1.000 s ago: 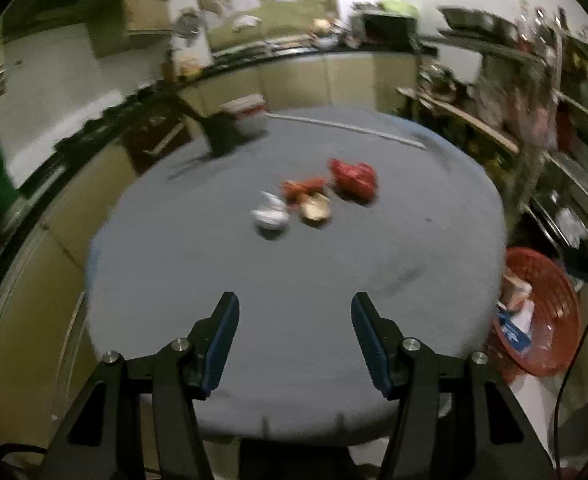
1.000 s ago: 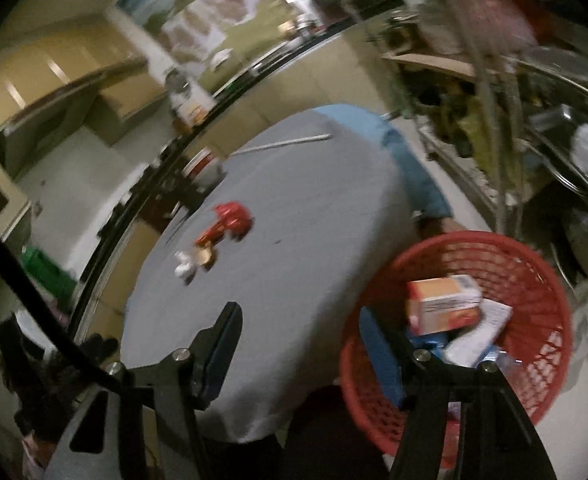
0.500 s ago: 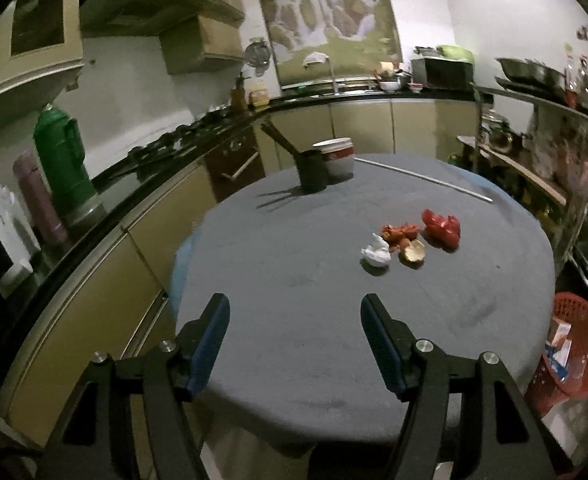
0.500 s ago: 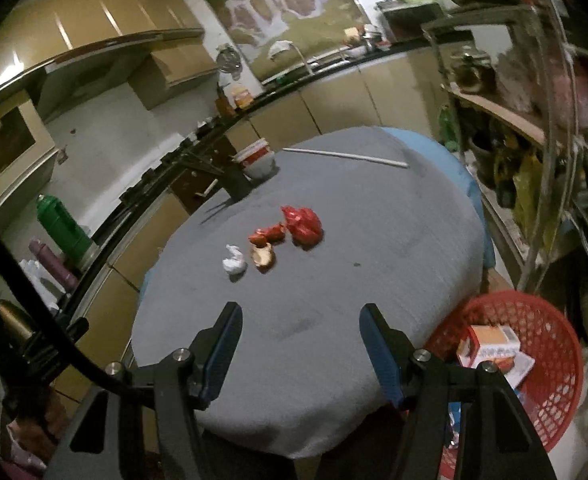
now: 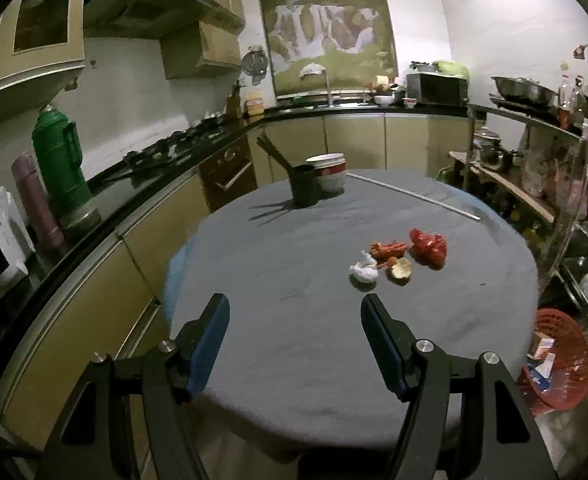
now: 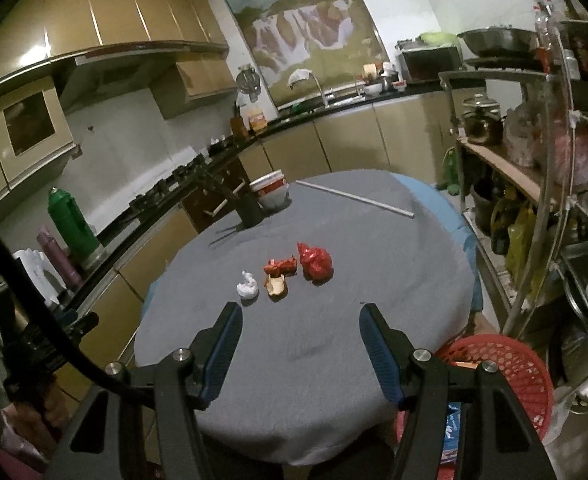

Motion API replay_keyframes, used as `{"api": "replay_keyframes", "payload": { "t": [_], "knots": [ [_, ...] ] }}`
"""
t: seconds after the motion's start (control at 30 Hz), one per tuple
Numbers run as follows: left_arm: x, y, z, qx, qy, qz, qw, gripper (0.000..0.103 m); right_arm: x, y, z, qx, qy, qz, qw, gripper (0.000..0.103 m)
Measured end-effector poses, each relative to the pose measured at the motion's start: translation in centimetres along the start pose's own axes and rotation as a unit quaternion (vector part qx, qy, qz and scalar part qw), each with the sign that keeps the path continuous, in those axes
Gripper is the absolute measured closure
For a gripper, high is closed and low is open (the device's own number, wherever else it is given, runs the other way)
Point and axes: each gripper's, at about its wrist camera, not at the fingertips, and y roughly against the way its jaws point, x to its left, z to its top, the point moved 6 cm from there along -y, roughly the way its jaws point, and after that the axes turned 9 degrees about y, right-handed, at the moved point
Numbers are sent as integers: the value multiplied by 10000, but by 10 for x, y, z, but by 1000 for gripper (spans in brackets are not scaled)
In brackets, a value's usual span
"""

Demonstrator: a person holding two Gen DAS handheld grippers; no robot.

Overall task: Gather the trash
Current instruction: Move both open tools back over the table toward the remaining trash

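Trash lies grouped on the round grey table (image 5: 294, 340): a crumpled red wrapper (image 5: 428, 247), a small orange-red scrap (image 5: 388, 248), a brown peel-like piece (image 5: 400, 269) and a white crumpled paper ball (image 5: 363, 270). The right wrist view shows them too: red wrapper (image 6: 314, 262), scrap (image 6: 281, 266), brown piece (image 6: 276, 285), white ball (image 6: 247, 287). A red mesh basket (image 5: 556, 364) with boxes stands on the floor at the right, also in the right wrist view (image 6: 506, 364). My left gripper (image 5: 295, 312) and right gripper (image 6: 300, 320) are both open and empty, above the table's near part.
A dark cup with chopsticks (image 5: 304, 190) and stacked bowls (image 5: 328, 172) stand at the table's far side, with a long white rod (image 5: 414, 196). Counter with thermoses (image 5: 59, 172) runs along the left. Metal shelving (image 6: 554, 200) crowds the right.
Both grippers have pulled back and risen; the right view swung from the basket to the table. The trash looks smaller and farther away. Both grippers stayed open.
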Motion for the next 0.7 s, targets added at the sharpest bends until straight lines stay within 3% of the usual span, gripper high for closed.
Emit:
{"api": "replay_keyframes", "payload": {
  "t": [0.37, 0.53, 0.7],
  "knots": [
    [-48, 29, 15, 30, 13, -601, 9982, 34, -6, 67, -9, -456, 38, -263, 9986, 38],
    [-74, 49, 32, -151, 144, -633, 9978, 34, -24, 105, -17, -766, -90, -303, 9966, 38],
    [-81, 70, 25, -24, 387, -668, 9970, 34, -38, 134, -29, -933, -150, -285, 9951, 38]
  ]
}}
